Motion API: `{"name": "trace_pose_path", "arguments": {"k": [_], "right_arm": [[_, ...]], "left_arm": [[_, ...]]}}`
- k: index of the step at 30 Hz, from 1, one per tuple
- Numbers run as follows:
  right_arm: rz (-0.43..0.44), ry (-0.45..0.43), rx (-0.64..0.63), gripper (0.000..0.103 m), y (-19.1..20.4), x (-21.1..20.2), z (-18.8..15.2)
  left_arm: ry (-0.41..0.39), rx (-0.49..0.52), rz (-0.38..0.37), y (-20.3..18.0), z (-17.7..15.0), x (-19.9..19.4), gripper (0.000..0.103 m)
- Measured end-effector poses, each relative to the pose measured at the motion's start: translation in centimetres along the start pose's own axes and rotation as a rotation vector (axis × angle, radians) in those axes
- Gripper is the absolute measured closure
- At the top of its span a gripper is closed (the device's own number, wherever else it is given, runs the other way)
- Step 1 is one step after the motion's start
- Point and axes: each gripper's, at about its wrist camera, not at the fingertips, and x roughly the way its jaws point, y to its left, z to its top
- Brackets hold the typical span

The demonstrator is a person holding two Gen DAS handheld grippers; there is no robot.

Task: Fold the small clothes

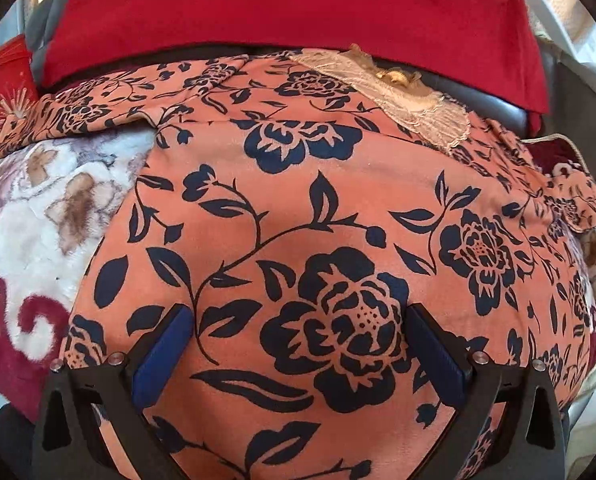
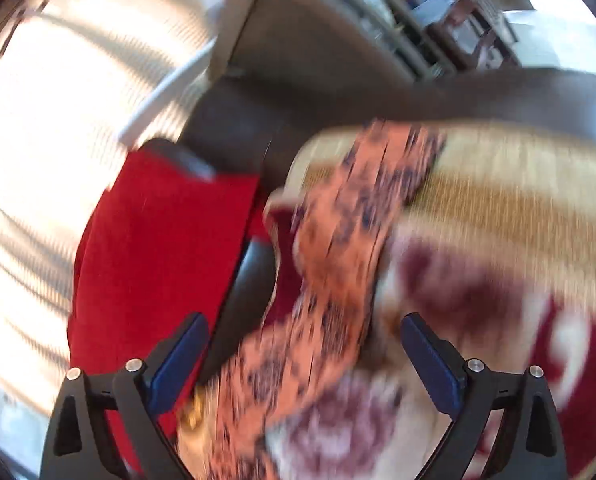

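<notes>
My left hand-held gripper (image 1: 298, 344), spread and empty, hovers over the floral garment (image 1: 298, 208), which runs lengthwise toward my spread right hand-held gripper (image 2: 304, 356).

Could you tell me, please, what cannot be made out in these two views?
- Right wrist view: motion blur smears the floral garment and blanket; background shelves unreadable.
- Left wrist view: the garment's near hem is cut off by the bottom edge; the red box's print is cropped at the left edge.
</notes>
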Motion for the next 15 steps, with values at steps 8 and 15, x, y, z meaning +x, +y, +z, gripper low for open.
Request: {"name": "trace_pose_path", "arguments": {"k": [8,15], "right_arm": [[-0.073,0.018,0.104,0.026,-2.1,5.2,4.8],[-0.207,0.082,0.026,0.09,0.0,7.7,5.2]], "left_arm": [[-0.05,0.018,0.003,-0.5,-0.8,-0.3,0.0],[-0.04,0.022,-0.019,-0.1,-0.7,-0.3,0.0]]}}
